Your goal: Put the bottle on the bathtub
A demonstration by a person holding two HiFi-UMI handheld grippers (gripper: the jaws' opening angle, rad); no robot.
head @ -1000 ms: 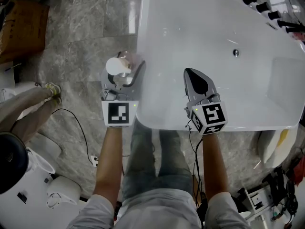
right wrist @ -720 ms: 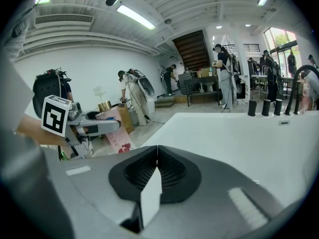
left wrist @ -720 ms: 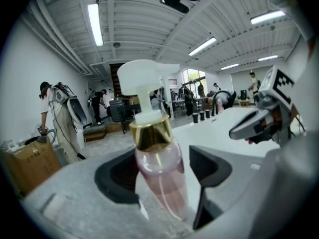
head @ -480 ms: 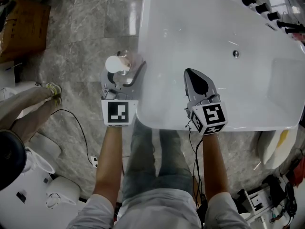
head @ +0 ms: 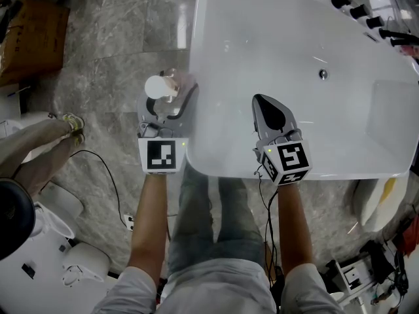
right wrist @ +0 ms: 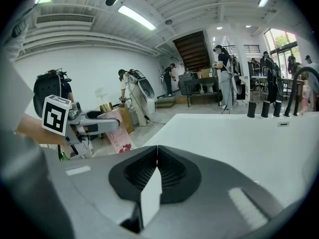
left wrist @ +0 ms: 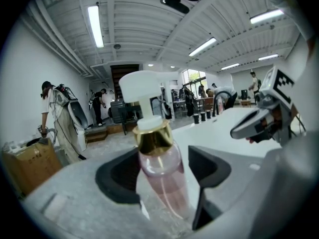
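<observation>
A pink pump bottle (head: 163,86) with a white pump head and gold collar stands upright between the jaws of my left gripper (head: 171,91), which is shut on it, just left of the white bathtub (head: 229,18) and above the marble floor. In the left gripper view the bottle (left wrist: 160,166) fills the gap between the black pads (left wrist: 122,176). The right gripper view shows the bottle (right wrist: 115,128) held off the tub's left edge. My right gripper (head: 268,107) hangs over the tub's near part, jaws shut on nothing; its pads meet in the right gripper view (right wrist: 157,169).
Black taps (head: 357,5) line the tub's far right corner and a drain (head: 323,74) sits in its basin. A cardboard box (head: 33,34) lies at far left. A person's leg and shoe (head: 71,124), a cable (head: 111,182) and white equipment (head: 46,241) crowd the floor at left.
</observation>
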